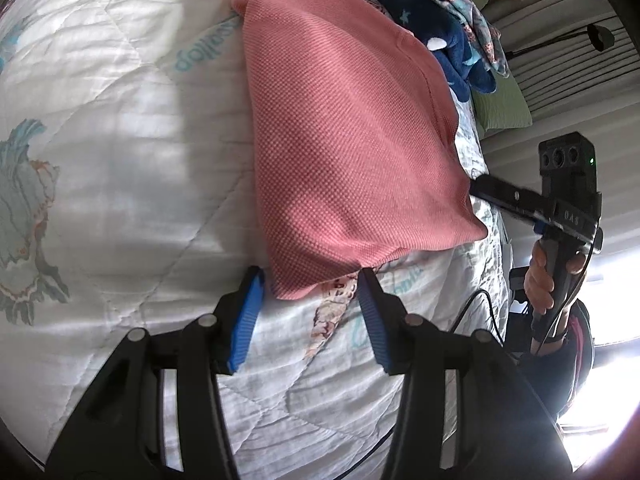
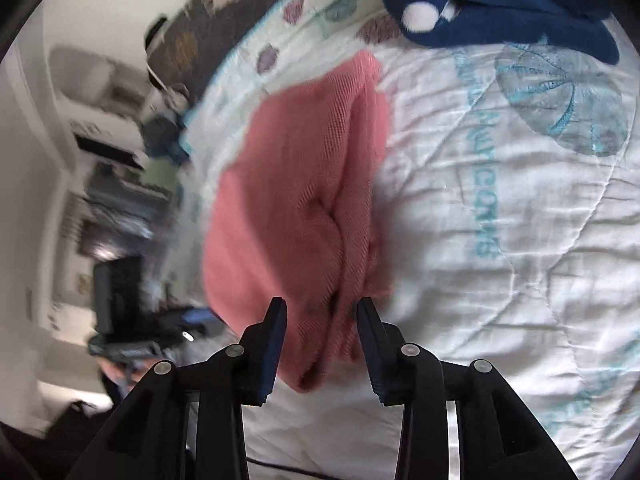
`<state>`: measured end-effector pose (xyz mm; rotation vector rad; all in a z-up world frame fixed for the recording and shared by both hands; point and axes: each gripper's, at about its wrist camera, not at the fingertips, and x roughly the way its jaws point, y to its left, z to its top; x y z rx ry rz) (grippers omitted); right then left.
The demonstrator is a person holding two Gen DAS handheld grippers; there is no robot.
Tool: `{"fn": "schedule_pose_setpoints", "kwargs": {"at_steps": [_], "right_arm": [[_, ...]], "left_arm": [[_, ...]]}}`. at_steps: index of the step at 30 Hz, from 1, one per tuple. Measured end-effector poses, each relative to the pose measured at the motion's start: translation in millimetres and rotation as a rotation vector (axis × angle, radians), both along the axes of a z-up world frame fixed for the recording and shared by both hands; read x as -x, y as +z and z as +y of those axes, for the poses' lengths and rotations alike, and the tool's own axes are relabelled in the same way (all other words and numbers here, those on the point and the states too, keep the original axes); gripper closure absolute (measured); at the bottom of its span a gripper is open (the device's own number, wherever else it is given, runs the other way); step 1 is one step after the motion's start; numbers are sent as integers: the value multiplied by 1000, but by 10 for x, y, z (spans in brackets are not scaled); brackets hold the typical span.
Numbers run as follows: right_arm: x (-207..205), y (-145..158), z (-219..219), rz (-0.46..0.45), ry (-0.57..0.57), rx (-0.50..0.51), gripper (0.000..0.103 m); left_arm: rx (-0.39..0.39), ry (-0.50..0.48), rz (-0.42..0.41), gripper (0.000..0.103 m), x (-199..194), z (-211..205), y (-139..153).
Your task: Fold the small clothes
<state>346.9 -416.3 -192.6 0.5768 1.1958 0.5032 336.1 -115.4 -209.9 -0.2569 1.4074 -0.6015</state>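
On the bed's white shell-print quilt (image 1: 120,160) lay the pink knit garment (image 1: 344,152), folded over on itself. The left tool (image 1: 310,280) stood spread, its blue-padded fingers (image 1: 250,312) astride the garment's near corner without gripping it. Farther right, a heap of navy star-print clothes (image 1: 424,12) sat past the garment. The right tool (image 2: 322,312) was likewise spread, hovering over the garment's bunched end.
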Motion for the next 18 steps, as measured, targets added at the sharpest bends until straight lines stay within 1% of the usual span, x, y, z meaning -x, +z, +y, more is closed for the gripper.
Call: {"fn": "schedule_pose_setpoints", "kwargs": {"at_steps": [1,2,4,6,10,13,14,17,18], "right_arm": [[-4,42,-21,-15,-8,23,65],[-13,70,-17,-25,-10,22,65],[-49,105,30,-34,6,-17,66],[-64,136,98,-37,21,5,65],[-116,26,160,6,35,41,66],[-130,-39,163,13,20,-7,65],[-130,-45,164,5,12,-23,71],[-100,-25,153,-6,-1,-27,93],[-91,-17,154,-13,-4,-15,93]], "left_arm": [[2,-1,0,53,2,5,3],[4,-2,2,53,0,8,3],[11,0,7,53,-5,18,-6],[14,5,12,53,-14,24,-16],[11,-1,9,53,-13,23,-13],[11,-5,4,53,-9,26,-12],[11,-6,4,53,-10,26,-13],[11,-7,4,53,-13,27,-16],[12,-10,2,53,-12,26,-17]]}}
